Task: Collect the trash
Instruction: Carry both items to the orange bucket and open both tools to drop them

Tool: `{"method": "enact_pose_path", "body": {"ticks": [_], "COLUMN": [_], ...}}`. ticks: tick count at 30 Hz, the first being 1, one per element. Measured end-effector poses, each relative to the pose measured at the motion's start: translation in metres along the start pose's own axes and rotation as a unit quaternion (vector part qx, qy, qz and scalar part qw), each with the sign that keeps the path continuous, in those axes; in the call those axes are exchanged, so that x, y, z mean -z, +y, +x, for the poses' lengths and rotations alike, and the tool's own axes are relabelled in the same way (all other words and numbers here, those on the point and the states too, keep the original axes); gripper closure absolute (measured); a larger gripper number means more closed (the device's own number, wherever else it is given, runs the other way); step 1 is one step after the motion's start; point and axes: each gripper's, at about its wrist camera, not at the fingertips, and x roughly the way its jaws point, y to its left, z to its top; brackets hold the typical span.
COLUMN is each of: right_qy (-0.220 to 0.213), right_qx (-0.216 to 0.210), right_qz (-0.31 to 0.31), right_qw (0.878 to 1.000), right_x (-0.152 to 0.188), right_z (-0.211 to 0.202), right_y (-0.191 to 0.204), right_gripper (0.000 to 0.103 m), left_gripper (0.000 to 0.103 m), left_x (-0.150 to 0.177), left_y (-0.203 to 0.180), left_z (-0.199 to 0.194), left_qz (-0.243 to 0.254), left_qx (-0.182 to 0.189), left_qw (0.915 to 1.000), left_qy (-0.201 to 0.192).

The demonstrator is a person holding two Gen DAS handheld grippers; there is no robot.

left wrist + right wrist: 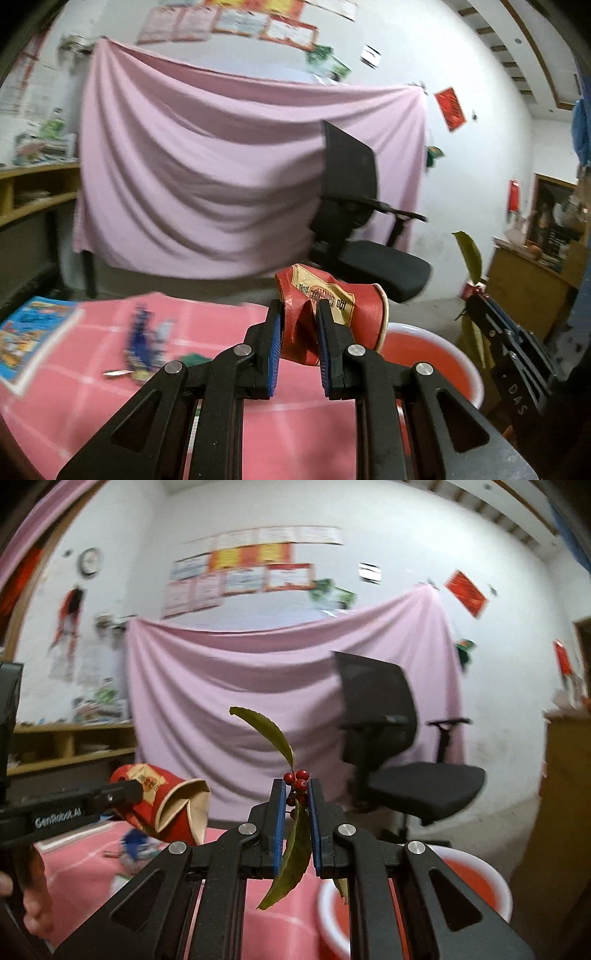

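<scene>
The blue wrapper (142,338) on the pink table (207,332) is smeared unreadable, and the frame edge crops the book (29,338).

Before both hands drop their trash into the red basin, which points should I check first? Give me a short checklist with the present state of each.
1. Left tongs grip the crushed red paper cup: ok, pads pinch its folded wall.
2. Right tongs grip the berry sprig: ok, shut on the stem, leaves hang free.
3. Red basin in view and open: ok, beside the table edge.
4. Cup above the basin: not ok, it hangs over the pink tablecloth, at the basin's edge.
5. Sprig above the basin: cannot tell.
6. Trash left on the table: not ok, a blue wrapper remains.
</scene>
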Motion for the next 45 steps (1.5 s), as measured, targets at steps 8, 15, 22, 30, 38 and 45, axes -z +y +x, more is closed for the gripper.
{"method": "enact_pose_path", "body": {"ticks": [8, 15, 22, 30, 38, 45], "right_qy": [0.062, 0.111, 0.153, 0.18, 0.182, 0.158], "right_qx": [0.05, 0.076, 0.085, 0.085, 0.082, 0.072], "right_qz": [0.069, 0.107, 0.16, 0.189, 0.183, 0.167], "right_qw": [0.994, 0.985, 0.971, 0.962, 0.963, 0.971], "right_x": [0.004, 0.014, 0.028, 0.039, 0.038, 0.029], "right_z": [0.009, 0.018, 0.025, 0.026, 0.027, 0.026], "right_y": [-0.053, -0.086, -0.12, -0.132, -0.128, -0.118], "right_gripper": [0.093, 0.093, 0.092, 0.09, 0.069, 0.053], "left_gripper": [0.088, 0.088, 0.088, 0.067, 0.066, 0.057], "left_x": [-0.008, -0.006, 0.004, 0.01, 0.003, -0.004], "left_y": [-0.054, -0.077, -0.087, -0.086, -0.072, -0.055], "left_z": [0.056, 0.104, 0.136, 0.147, 0.129, 0.103], "left_qz": [0.005, -0.007, -0.016, -0.025, -0.023, -0.013], "left_qx": [0.047, 0.07, 0.075, 0.079, 0.06, 0.035], "left_qw": [0.997, 0.9893, 0.9817, 0.9783, 0.9853, 0.9922], "left_qy": [0.061, 0.127, 0.175, 0.19, 0.159, 0.119]}}
